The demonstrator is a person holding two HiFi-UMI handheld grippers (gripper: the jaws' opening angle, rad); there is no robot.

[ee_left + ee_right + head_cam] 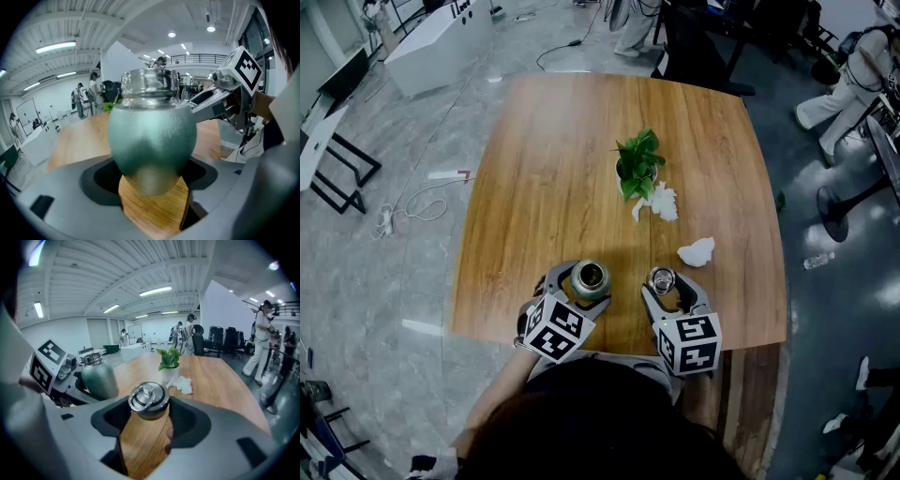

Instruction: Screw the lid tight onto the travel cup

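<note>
Left gripper [583, 284] jaws clamp the cup [152, 140] round its belly; looks stiff and weighty. Right gripper [149, 420] jaws stand apart, lid [148, 399] unpressed between their tips. Polished metal, likely slippery: grip its rim.

cup [590, 277] left of lid [662, 279], plant [638, 165] behind

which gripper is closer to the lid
Right. The lid stands between the right gripper's open jaws; the left gripper is off to its left, around the cup.
</note>
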